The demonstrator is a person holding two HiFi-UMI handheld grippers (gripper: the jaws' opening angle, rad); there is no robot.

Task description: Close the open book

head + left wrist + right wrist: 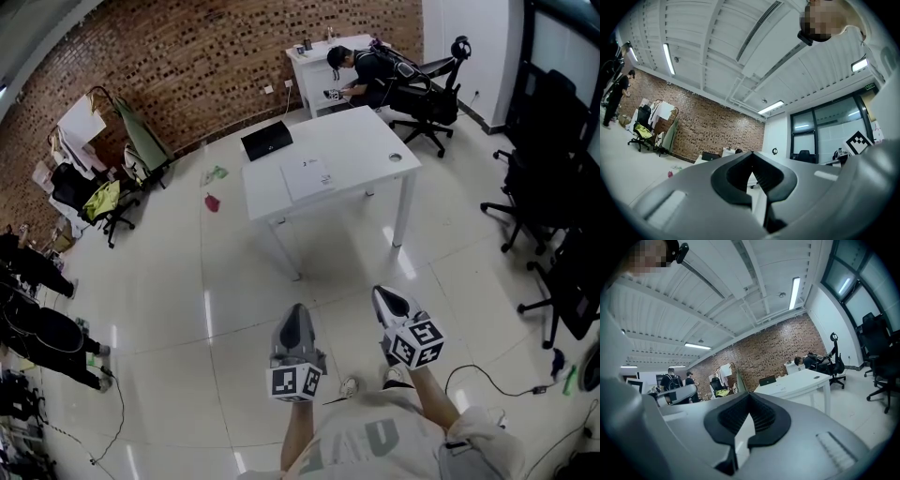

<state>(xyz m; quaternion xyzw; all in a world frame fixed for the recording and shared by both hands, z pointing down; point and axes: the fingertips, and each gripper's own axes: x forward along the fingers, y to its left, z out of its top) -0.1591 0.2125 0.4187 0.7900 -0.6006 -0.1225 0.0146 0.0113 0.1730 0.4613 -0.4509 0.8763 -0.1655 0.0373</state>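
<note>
Pale floor tiles underfoot. Held left gripper (pixel 298 314) and right gripper (pixel 384 298) close to the body, both pressed together on nothing. Saw book (pixel 307 176) flat on white table (pixel 375 150) beside dark laptop (pixel 267 141), well beyond reach; could not tell whether open or closed.

Floor (pixel 187 281): pale tiles, glossy, mirrored streaks of light.
Brick wall (pixel 206 56): rough, matt, red-brown brick with pale mortar.
Table (pixel 375 150): white top, smooth, matt.
Book (pixel 309 176): white paper, matt.
Laptop (pixel 267 140): black lid, matt.
Left gripper (pixel 298 309), right gripper (pixel 380 293): grey plastic shells, smooth, with a dull sheen.
Pads (pixel 761 416): black, ribbed, matt, looked rubbery.
Marker cubes (pixel 296 382): matt black-and-white print.
Office chair (pixel 427 103): black; cloth or mesh could not be told.
Ceiling (pixel 717 47): white, painted, ribbed panels, matt.
Glass wall (pixel 820 131): smooth, glossy panes in dark frames.
</note>
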